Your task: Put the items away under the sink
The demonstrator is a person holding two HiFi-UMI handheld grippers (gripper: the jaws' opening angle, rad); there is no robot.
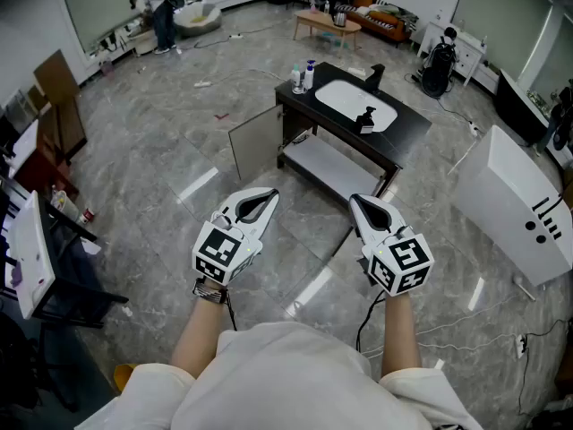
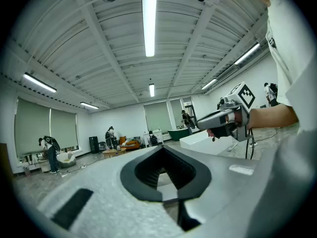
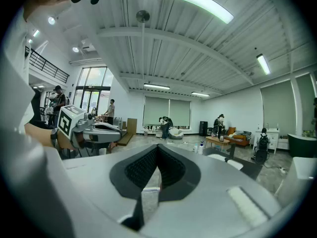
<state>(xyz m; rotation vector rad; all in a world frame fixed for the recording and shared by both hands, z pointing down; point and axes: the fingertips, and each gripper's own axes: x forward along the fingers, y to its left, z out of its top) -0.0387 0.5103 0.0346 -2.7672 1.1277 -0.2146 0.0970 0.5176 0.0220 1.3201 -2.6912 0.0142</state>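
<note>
Oval white sink [image 1: 340,97], black rectangular counter [image 1: 410,134], glossy marbled floor [image 1: 161,141]

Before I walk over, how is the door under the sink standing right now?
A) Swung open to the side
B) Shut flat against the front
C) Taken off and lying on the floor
A: in the head view the door stands swung out from the left end of the sink cabinet, leaving the pale shelf underneath exposed.
</note>
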